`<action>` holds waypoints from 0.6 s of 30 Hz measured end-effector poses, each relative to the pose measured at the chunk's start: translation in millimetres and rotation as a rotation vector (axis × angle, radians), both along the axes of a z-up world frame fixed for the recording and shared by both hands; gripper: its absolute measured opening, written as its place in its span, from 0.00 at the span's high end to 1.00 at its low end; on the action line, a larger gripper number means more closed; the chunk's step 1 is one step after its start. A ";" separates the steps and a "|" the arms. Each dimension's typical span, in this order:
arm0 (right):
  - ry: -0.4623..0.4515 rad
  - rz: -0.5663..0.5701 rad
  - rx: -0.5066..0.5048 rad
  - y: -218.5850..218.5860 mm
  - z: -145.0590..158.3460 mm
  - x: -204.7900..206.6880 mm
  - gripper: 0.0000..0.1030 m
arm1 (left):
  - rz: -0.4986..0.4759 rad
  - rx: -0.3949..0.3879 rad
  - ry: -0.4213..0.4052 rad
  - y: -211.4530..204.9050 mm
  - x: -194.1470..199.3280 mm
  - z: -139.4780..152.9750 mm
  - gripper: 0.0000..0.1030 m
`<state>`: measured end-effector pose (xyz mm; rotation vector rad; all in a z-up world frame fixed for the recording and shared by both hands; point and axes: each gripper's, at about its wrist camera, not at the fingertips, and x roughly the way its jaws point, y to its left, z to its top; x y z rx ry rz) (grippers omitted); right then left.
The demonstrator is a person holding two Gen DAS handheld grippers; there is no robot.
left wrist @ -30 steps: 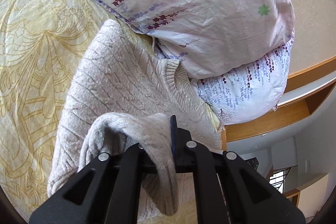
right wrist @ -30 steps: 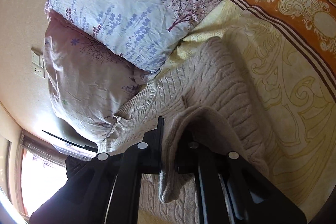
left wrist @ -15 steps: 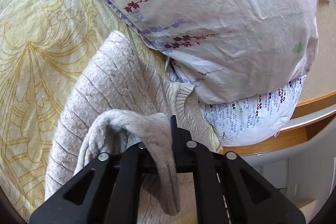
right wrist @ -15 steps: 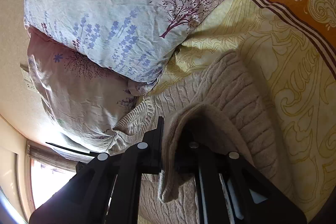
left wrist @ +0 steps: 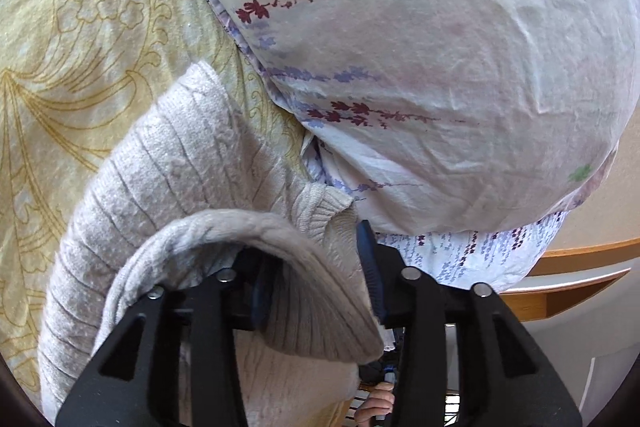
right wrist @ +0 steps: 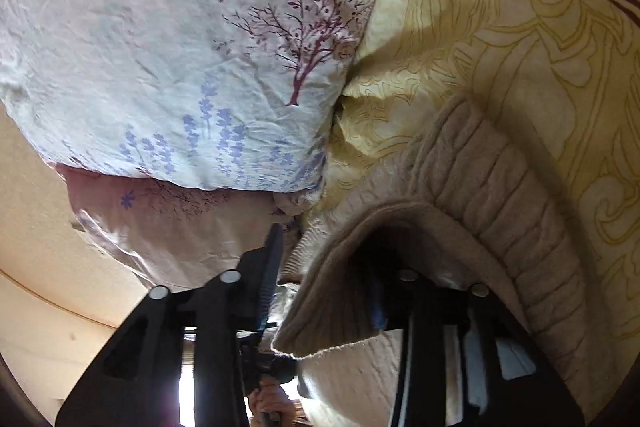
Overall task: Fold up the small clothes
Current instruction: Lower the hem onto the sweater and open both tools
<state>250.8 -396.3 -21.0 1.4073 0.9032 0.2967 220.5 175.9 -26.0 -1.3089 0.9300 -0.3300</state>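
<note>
Sweater (left wrist: 192, 163) flat on bedspread (left wrist: 80, 47), long axis twd pillows (left wrist: 440, 67)

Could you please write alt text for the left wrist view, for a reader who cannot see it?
The left gripper, whose jaws have just been opening, stands open around a fold of beige knit sweater draped between its fingers. The sweater lies on a yellow patterned bedspread, beside floral pillows.

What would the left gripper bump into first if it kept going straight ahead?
Most likely the beige knitted sweater. A fold of it already drapes between the left gripper jaws, which have just been opening, and more lies ahead on the yellow bedspread. The floral pillow sits beyond, though depth is hard to judge.
</note>
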 end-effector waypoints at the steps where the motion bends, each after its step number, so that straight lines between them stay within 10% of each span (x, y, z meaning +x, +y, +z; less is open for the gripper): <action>1: -0.012 -0.014 0.028 -1.1 1.5 -0.2 0.43 | 0.012 -0.019 -0.001 0.0 1.0 1.3 0.44; 9: -0.053 -0.102 0.140 -14.3 -0.3 -4.4 0.32 | 0.156 -0.129 -0.012 9.2 -0.6 -0.7 0.33; 18: -0.050 -0.075 0.105 -8.5 3.5 1.2 0.32 | 0.118 -0.081 -0.019 3.3 8.3 6.3 0.32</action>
